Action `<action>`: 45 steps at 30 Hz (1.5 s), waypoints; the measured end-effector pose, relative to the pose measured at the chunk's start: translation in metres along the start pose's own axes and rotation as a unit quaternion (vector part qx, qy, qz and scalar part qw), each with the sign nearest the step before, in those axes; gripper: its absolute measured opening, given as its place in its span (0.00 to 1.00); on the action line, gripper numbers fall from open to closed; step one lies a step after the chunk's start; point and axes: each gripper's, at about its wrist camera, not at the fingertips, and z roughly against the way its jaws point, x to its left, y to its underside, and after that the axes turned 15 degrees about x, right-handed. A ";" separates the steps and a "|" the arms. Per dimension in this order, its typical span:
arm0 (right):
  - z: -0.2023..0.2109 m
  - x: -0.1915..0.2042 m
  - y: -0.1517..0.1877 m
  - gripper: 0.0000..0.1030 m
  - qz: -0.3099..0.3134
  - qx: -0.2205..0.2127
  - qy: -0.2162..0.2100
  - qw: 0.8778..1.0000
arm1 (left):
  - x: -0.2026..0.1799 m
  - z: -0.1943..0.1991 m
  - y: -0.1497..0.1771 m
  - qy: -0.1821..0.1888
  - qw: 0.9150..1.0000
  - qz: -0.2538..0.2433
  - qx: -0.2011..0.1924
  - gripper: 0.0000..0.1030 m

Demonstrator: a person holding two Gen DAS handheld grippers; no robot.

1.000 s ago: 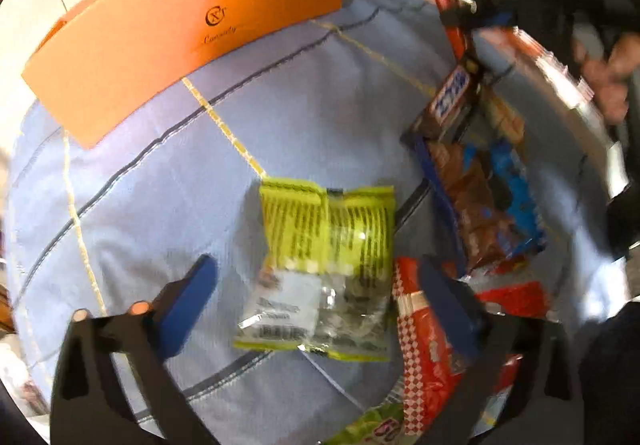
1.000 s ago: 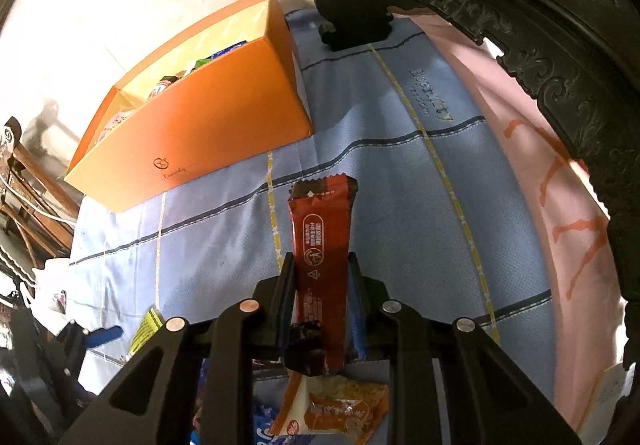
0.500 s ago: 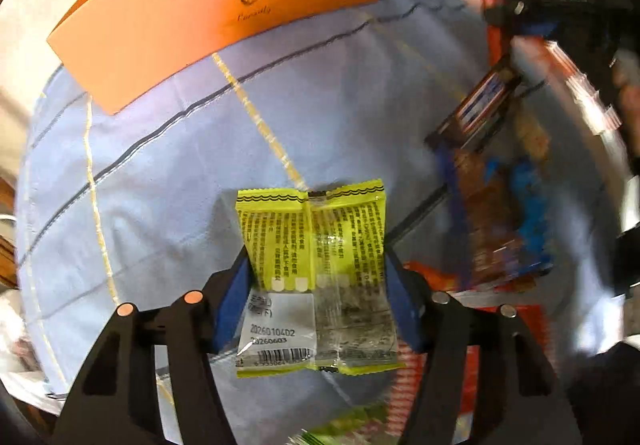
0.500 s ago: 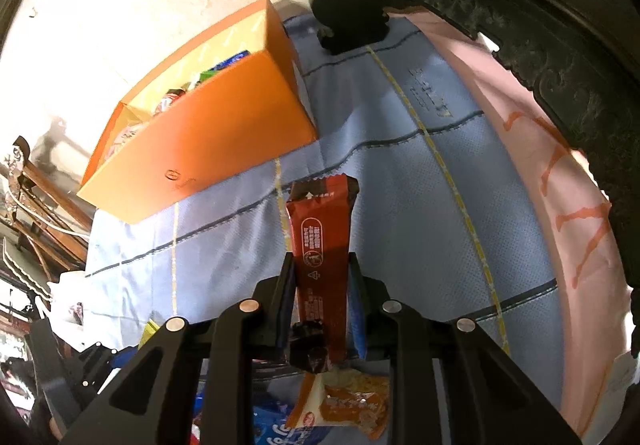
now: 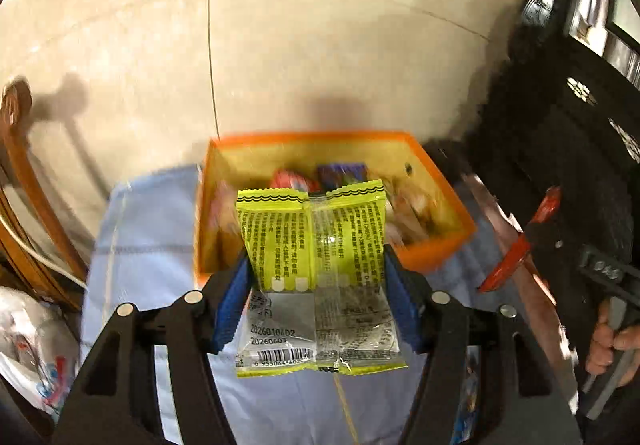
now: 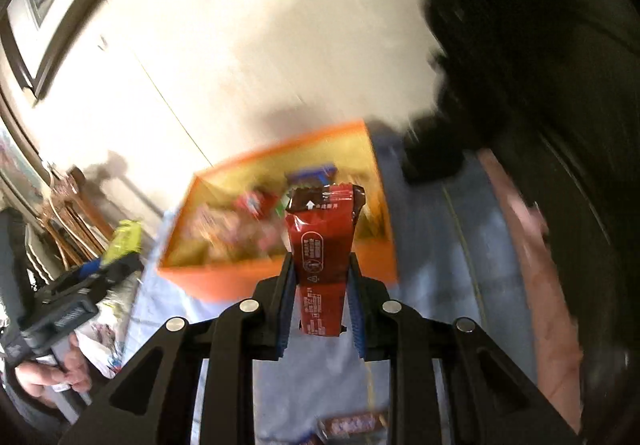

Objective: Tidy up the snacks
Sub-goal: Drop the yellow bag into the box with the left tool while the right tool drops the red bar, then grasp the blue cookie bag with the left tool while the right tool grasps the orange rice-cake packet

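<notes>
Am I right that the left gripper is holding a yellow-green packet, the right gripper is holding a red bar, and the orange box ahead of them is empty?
Not quite. The left gripper does hold the yellow-green packet and the right gripper the red bar, but the orange box is not empty: the left wrist view shows several snack wrappers inside it.

Both wrist cameras look forward and downward past their own jaws at the orange box [image 5: 332, 201] [image 6: 280, 229], from close above; the left from its front, the right from its right-hand corner.
</notes>
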 end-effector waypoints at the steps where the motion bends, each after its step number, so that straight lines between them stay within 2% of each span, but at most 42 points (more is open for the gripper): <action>1: 0.002 0.006 -0.018 0.23 0.006 -0.007 -0.003 1.000 | -0.002 -0.002 -0.012 -0.011 1.000 -0.001 -0.003 0.59; 6: -0.002 0.022 -0.082 0.23 0.015 -0.014 0.009 1.000 | -0.001 -0.010 -0.056 -0.042 0.999 -0.026 -0.001 0.59; 8: -0.008 0.025 -0.104 0.23 0.008 -0.010 0.021 1.000 | 0.011 -0.018 -0.076 -0.068 0.997 -0.031 0.001 0.59; 9: -0.012 0.027 -0.116 0.28 0.006 -0.002 0.018 1.000 | 0.015 -0.021 -0.084 -0.070 0.997 -0.028 0.002 0.59; 10: -0.014 0.028 -0.123 0.58 0.005 0.005 0.013 1.000 | 0.020 -0.022 -0.093 -0.067 0.998 -0.021 -0.001 0.62; 11: -0.015 0.030 -0.132 0.82 0.000 0.009 0.013 1.000 | 0.023 -0.020 -0.098 -0.070 0.997 -0.012 -0.008 0.81; 12: -0.013 0.031 -0.139 0.96 -0.010 -0.005 0.026 1.000 | 0.026 -0.017 -0.103 -0.090 0.996 0.001 -0.022 0.96; 14: -0.007 0.035 -0.145 0.96 -0.007 -0.022 0.058 0.998 | 0.028 -0.009 -0.109 -0.144 0.988 0.011 -0.051 0.96; 18: 0.004 0.031 -0.135 0.96 -0.001 -0.019 0.065 0.998 | 0.027 0.002 -0.100 -0.140 0.989 0.009 -0.041 0.96; 22: 0.019 0.022 -0.090 0.96 0.018 -0.014 0.091 0.996 | 0.027 0.020 -0.062 -0.118 0.992 0.010 -0.038 0.96; 24: 0.019 0.011 -0.044 0.96 0.032 -0.003 0.123 0.992 | 0.023 0.027 -0.019 -0.102 0.994 -0.005 -0.029 0.96; 27: -0.007 -0.010 0.038 0.96 0.066 0.061 0.146 0.985 | 0.008 0.023 0.070 -0.085 0.995 -0.054 -0.001 0.96; 28: -0.019 -0.022 0.074 0.96 0.067 0.082 0.153 0.983 | 0.003 0.019 0.103 -0.074 0.995 -0.066 0.017 0.96; 30: -0.039 -0.041 0.118 0.96 0.054 0.112 0.158 0.980 | -0.009 0.010 0.153 -0.040 0.994 -0.086 0.051 0.96; 32: -0.059 -0.062 0.159 0.96 0.030 0.134 0.154 0.978 | -0.028 -0.002 0.188 -0.015 0.992 -0.107 0.072 0.96; 34: -0.073 -0.082 0.186 0.96 0.001 0.147 0.148 0.978 | -0.054 -0.016 0.208 -0.003 0.987 -0.135 0.088 0.96; 37: -0.082 -0.090 0.199 0.96 0.004 0.135 0.119 0.984 | -0.103 -0.037 0.222 0.043 0.978 -0.185 0.087 0.96; 39: -0.087 -0.089 0.201 0.96 0.012 0.131 0.109 0.985 | -0.132 -0.056 0.223 0.068 0.970 -0.210 0.105 0.96; 43: -0.103 -0.082 0.197 0.96 0.041 0.136 0.088 0.986 | -0.156 -0.097 0.219 0.035 0.965 -0.217 0.144 0.96; 45: -0.110 -0.077 0.197 0.95 0.057 0.123 0.103 0.985 | -0.155 -0.109 0.215 0.043 0.965 -0.203 0.164 0.96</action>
